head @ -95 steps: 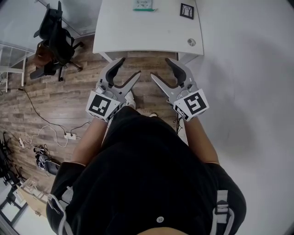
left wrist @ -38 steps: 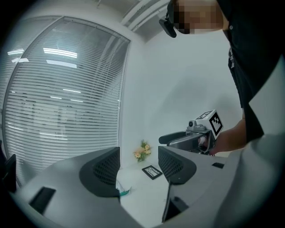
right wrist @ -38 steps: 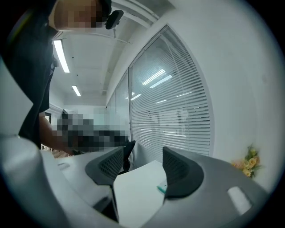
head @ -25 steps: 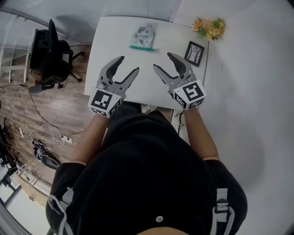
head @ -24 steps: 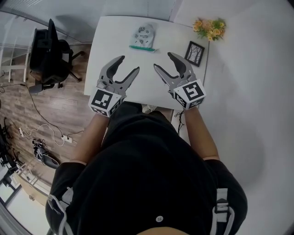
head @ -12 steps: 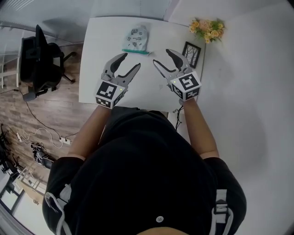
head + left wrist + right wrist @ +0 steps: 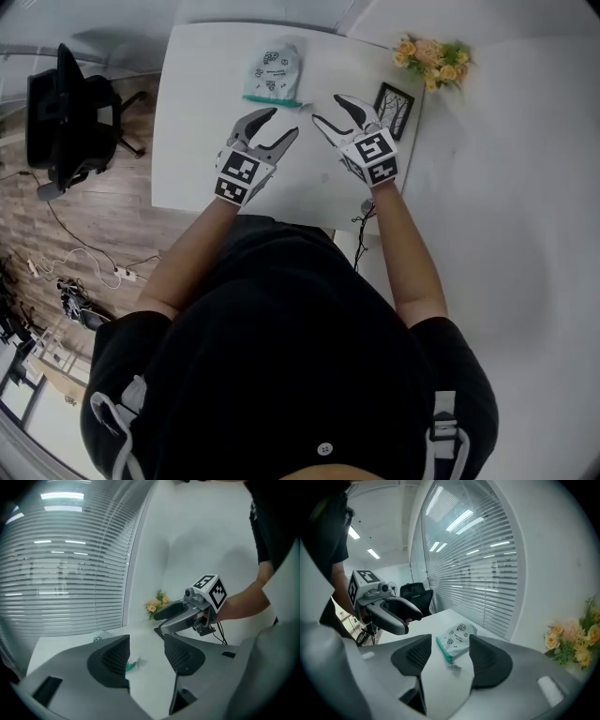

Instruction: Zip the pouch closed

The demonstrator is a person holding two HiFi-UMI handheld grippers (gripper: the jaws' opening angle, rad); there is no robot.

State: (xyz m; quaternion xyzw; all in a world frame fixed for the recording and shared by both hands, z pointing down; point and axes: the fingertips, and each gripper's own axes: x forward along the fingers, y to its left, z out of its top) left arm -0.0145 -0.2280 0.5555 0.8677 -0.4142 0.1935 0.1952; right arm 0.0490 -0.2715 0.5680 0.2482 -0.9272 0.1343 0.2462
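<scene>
Pouch point(image 7: 273, 70) dead ahead, zip edge turned toward me

Both of my tools hang over the white tabletop point(image 7: 187, 122) and neither has touched anything. The left tool point(image 7: 282, 123) has its jaws spread wide but closing, with nothing but air between them. The right tool point(image 7: 326, 107) is the same: wide, closing, gripping nothing, though its own view lines the pouch up in the gap, well beyond the pads.

What matters is how the pouch lies. It rests flat toward the far edge of the tabletop, just past my tips, with its teal zipper point(image 7: 272, 99) along the side nearest me and running left to right across my reach. My left tool sits roughly in front of the zipper's middle and left part. My right tool stands off the zipper's right end, where I think I see a small pale pull point(image 7: 455, 666), though it is too tiny to be sure.

So I judge the right tool the likelier one for the pull, with the left pinning the fabric.
</scene>
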